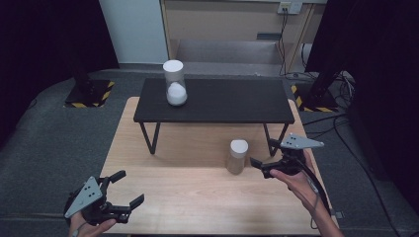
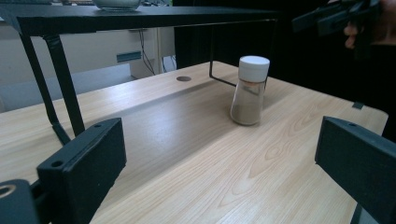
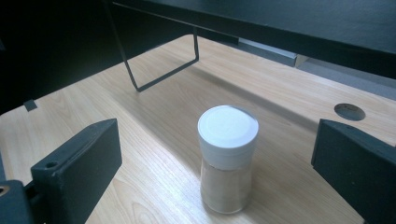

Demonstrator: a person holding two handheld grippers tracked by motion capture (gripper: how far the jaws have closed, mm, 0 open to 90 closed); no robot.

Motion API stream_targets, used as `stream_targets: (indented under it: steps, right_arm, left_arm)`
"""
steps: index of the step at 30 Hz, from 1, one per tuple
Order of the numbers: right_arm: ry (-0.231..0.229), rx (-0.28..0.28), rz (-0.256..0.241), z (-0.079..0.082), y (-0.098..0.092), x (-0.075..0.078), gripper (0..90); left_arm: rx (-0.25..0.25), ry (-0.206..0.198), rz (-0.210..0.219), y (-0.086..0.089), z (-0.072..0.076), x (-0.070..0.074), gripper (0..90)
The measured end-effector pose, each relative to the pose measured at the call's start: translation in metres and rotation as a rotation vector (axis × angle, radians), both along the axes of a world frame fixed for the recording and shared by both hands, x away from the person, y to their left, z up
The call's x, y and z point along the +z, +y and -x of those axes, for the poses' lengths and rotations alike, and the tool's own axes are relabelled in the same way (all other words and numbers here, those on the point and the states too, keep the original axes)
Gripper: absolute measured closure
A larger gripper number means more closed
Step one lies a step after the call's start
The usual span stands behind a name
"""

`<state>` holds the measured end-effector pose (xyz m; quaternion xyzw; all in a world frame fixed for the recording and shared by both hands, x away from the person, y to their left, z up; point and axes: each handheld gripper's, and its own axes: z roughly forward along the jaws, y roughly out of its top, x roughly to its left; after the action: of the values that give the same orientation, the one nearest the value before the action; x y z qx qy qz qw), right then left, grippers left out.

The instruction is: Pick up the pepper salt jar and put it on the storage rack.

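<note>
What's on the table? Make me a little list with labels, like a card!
table: light wood
shelf: black, on thin legs, at the far side
near jar: white cap, tan powder, upright on the table
far jar: white cap, white powder, on the shelf's left end
right tool: open, just right of the near jar, not touching
left tool: open, holding nothing, at the table's near left corner

A small clear glass spice jar with a white round cap and tan powder stands upright on the light wooden table, between the wide-apart black jaws of the right gripper, touching neither. A black metal shelf spans above.
</note>
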<state>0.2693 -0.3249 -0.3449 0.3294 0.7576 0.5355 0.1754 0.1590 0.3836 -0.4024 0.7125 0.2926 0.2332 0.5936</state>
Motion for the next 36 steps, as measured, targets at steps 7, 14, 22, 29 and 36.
stream_targets:
  steps: [7,14,22,29,36]
  right_arm:
    - [0.022,-0.003,0.022,-0.012,0.013,-0.003,2.2]
    - [0.037,-0.004,0.038,-0.022,0.024,-0.007,2.3]
    - [0.052,-0.004,0.067,-0.035,0.038,-0.015,2.3]
    - [0.071,-0.01,0.094,-0.047,0.052,-0.024,2.6]
    - [0.083,-0.017,0.125,-0.061,0.066,-0.035,6.5]
  left_arm:
    - [-0.006,-0.004,-0.018,-0.002,0.0,0.001,0.9]
    - [-0.012,-0.003,-0.021,-0.002,-0.001,0.001,0.9]
    - [-0.015,-0.002,-0.024,-0.002,-0.001,0.001,0.9]
    - [-0.01,-0.003,-0.015,0.0,-0.001,0.001,0.9]
    - [-0.013,-0.003,-0.026,-0.001,-0.001,0.002,0.9]
